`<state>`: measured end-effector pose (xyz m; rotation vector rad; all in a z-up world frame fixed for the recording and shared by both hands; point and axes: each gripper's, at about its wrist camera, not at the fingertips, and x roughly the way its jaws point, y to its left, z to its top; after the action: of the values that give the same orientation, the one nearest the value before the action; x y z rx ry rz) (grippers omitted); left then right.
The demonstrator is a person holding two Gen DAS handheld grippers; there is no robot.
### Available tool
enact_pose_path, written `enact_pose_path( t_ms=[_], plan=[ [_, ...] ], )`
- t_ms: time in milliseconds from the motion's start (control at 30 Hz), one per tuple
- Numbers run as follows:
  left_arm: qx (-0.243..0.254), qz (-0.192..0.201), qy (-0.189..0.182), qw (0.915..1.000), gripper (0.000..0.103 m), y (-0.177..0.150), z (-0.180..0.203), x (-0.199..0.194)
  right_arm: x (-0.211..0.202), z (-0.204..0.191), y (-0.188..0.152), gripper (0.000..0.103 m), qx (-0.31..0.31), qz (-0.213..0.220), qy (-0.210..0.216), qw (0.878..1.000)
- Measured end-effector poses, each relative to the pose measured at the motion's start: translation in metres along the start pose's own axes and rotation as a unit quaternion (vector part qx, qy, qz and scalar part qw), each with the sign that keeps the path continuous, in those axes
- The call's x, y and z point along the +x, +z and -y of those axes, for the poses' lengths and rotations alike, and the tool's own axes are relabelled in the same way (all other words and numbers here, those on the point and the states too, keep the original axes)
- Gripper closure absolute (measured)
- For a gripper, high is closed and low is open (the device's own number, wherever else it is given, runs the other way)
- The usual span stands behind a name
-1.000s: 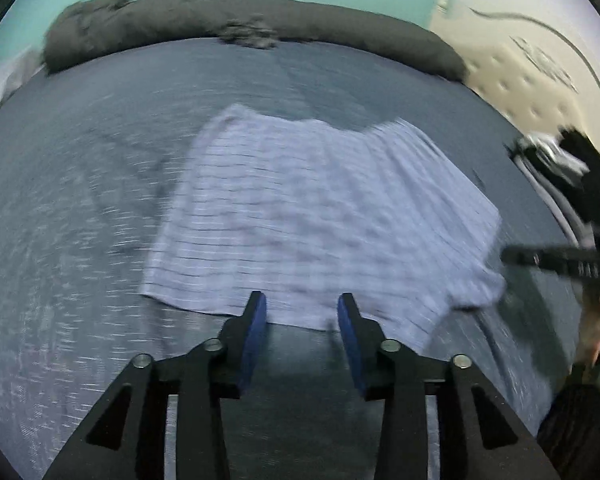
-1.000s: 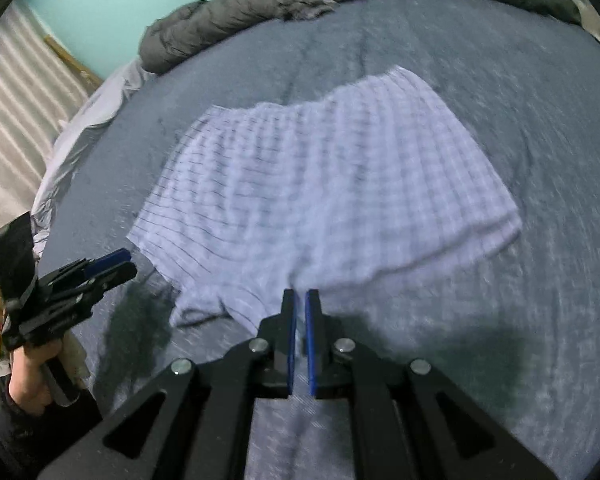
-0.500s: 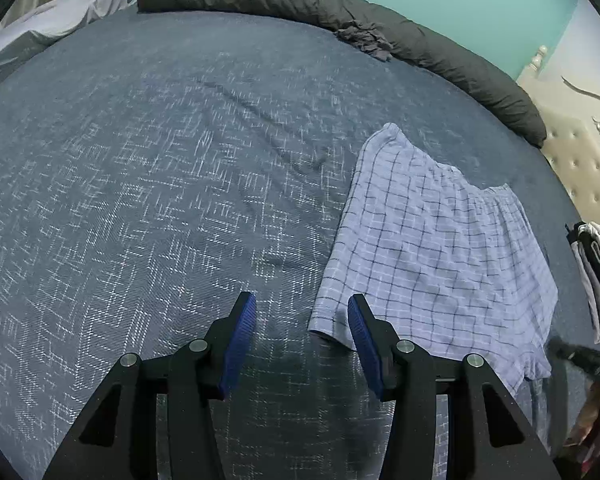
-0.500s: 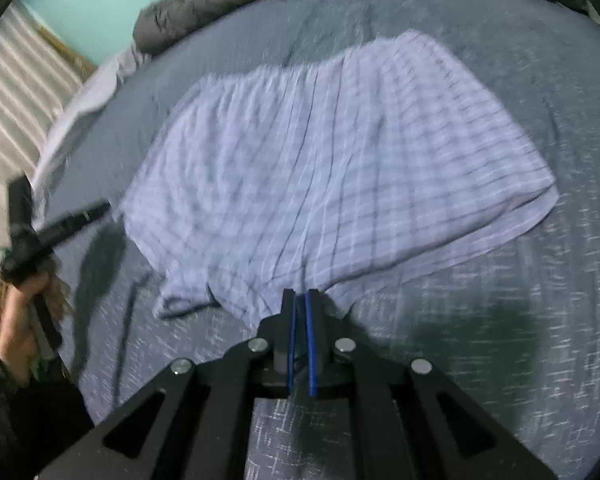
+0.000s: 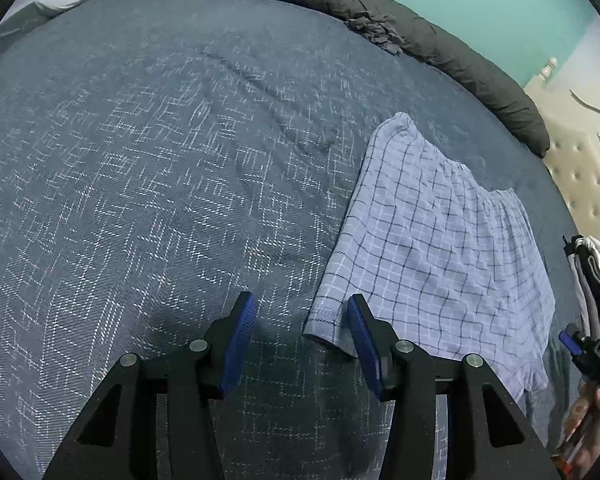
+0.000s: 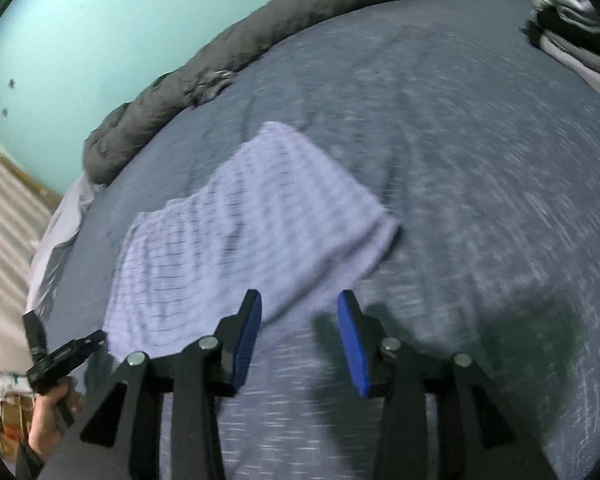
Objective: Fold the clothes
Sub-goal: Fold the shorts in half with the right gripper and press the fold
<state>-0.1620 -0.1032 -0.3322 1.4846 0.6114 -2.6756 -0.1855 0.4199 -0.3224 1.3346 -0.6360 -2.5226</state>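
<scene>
Hovering with jaws spread and empty, your left gripper [image 5: 298,338] and right gripper [image 6: 300,340] flank the shorts [image 5: 432,256] lying flat on the bed [image 5: 140,180]. Light, limp cloth; pinch a hem corner.

Both views are dim and cool-toned, with soft, even indoor light and no glare. The left wrist view is fairly sharp; the checked shorts [image 5: 432,248] show crisp lines. The right wrist view is smeared by motion blur across the bedspread [image 6: 480,152], strongest at right. A dark shadow lies at lower right there. Fisheye bending curves the edges, with black corners.
</scene>
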Motion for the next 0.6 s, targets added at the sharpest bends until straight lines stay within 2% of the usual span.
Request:
enact_pose_path(
  t_ms=[133, 233, 400, 600],
  plan=[
    [-0.004, 0.001, 0.002, 1.0000, 0.057, 0.000, -0.001, 0.001, 0.003, 0.015, -0.003, 0.060, 0.011, 0.006, -0.013, 1.000],
    [-0.006, 0.003, 0.004, 1.0000, 0.065, -0.001, -0.003, 0.000, 0.003, 0.021, -0.005, 0.048, 0.018, 0.013, -0.018, 1.000],
    [-0.004, 0.001, 0.000, 1.0000, 0.081, -0.002, -0.003, -0.001, -0.002, 0.028, -0.008, 0.048, 0.019, 0.033, -0.022, 0.999],
    [-0.003, 0.001, 0.001, 1.0000, 0.081, -0.002, 0.001, -0.001, -0.007, 0.044, 0.004, 0.048, 0.053, 0.055, -0.014, 0.997]
  ],
)
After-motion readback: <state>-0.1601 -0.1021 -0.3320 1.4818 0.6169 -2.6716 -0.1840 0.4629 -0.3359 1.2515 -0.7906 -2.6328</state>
